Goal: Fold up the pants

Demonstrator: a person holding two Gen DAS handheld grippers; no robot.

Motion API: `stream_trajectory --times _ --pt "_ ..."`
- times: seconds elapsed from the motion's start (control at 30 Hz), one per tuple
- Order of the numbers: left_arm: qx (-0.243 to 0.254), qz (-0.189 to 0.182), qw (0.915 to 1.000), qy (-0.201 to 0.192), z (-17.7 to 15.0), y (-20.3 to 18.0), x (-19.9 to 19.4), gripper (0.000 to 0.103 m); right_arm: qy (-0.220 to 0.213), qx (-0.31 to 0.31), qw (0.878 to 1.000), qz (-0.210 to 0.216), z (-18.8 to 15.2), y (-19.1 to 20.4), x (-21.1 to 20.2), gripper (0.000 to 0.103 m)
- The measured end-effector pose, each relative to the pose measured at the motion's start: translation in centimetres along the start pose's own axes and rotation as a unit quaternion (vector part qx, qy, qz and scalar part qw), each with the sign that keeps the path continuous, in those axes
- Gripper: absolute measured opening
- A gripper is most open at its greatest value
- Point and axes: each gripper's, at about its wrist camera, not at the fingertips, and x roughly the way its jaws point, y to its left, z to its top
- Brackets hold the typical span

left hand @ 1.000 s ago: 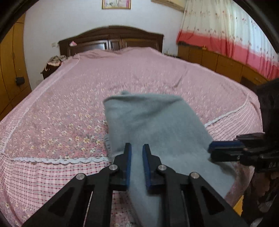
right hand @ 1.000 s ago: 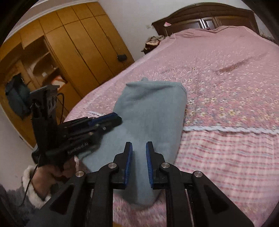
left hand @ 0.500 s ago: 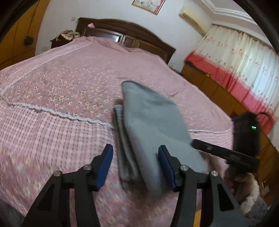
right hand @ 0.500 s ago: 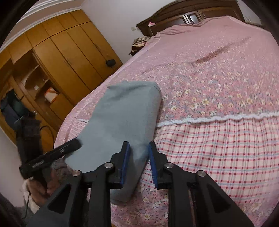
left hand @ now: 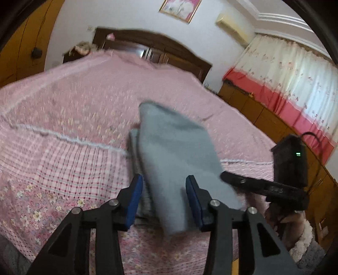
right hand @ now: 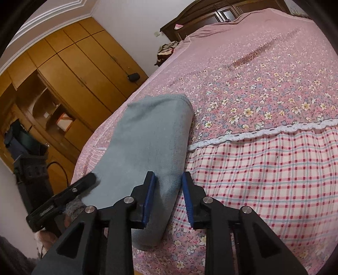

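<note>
Grey pants (left hand: 175, 156): folded into a narrow stacked bundle, lying lengthwise on the near part of the bed, the near end reaching the bed's edge; soft fleece-like surface, lower layers showing along one side in the left wrist view.

Bedspread (right hand: 264, 88): pink, floral print on top, white lace trim, red-and-white check border toward the edge.

Left gripper (left hand: 163, 202): jaws spread wide, blue pads on either side of the bundle's near end, not clamping it.

Right gripper (right hand: 169, 200): jaws apart, blue pads straddling the bundle's near corner; no grip on the cloth.

Surroundings: dark wooden headboard (left hand: 156, 48), wooden wardrobe (right hand: 69, 69), white-and-red curtain (left hand: 289, 84), framed picture (left hand: 179, 8) on the wall.
</note>
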Motion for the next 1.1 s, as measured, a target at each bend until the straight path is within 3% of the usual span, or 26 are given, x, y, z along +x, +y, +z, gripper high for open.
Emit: stream_trajectory --times 0.13,0.23,0.3,0.4,0.5,0.57,0.6,0.7,0.77,0.83,0.9,0.93,1.0,1.1 --pt "0.011 0.004 0.9999 -0.008 -0.3 -1.3 -0.7 0.044 0.004 -0.013 1.000 -0.012 0.5 1.0 0.1 0.028" --pt "-0.011 0.038 0.9992 -0.009 -0.6 -0.8 -1.3 0.045 0.018 -0.080 0.996 -0.042 2.6 3.7 0.5 0.032" --pt "-0.014 0.063 0.9979 -0.001 -0.8 -0.2 -1.8 0.052 0.035 -0.106 0.991 -0.069 4.6 5.5 1.3 0.035" --pt "-0.035 0.049 0.9982 0.004 -1.1 0.3 -2.4 0.053 0.085 -0.086 0.987 -0.104 8.1 7.5 3.9 0.034" --pt "-0.074 0.010 0.9972 0.005 -1.3 0.8 -2.6 0.053 0.139 0.002 0.985 -0.104 12.3 10.2 7.4 0.034" --pt "-0.093 -0.014 0.9955 0.008 -1.7 1.1 -2.4 0.053 0.206 0.048 0.970 -0.123 14.7 12.5 11.1 0.034" --pt "-0.102 -0.020 0.9945 0.010 -1.8 1.3 -2.4 0.053 0.219 0.045 0.964 -0.141 15.2 13.3 12.2 0.034" --pt "-0.130 -0.041 0.9906 0.011 -2.1 2.2 -2.4 0.053 0.275 -0.009 0.930 -0.242 16.2 16.9 17.2 0.034" --pt "-0.139 -0.053 0.9887 0.010 -2.0 2.9 -2.8 0.052 0.314 -0.039 0.893 -0.319 15.9 18.3 20.9 0.034" --pt "-0.140 -0.060 0.9884 0.007 -1.9 3.5 -3.3 0.046 0.343 -0.064 0.861 -0.370 15.4 18.7 23.0 0.034" --pt "-0.140 -0.071 0.9876 0.010 -1.9 4.0 -3.6 0.023 0.355 -0.107 0.825 -0.426 14.7 19.1 24.8 0.034" --pt "-0.139 -0.071 0.9876 0.012 -2.0 4.0 -3.8 0.021 0.355 -0.120 0.817 -0.439 14.6 19.1 25.0 0.032" --pt "-0.137 -0.078 0.9874 0.015 -2.2 4.2 -3.9 0.017 0.357 -0.131 0.814 -0.439 14.4 19.0 25.2 0.021" --pt "-0.149 -0.095 0.9842 0.017 -2.3 5.0 -4.3 0.012 0.346 -0.119 0.832 -0.417 14.9 18.4 23.9 0.014"
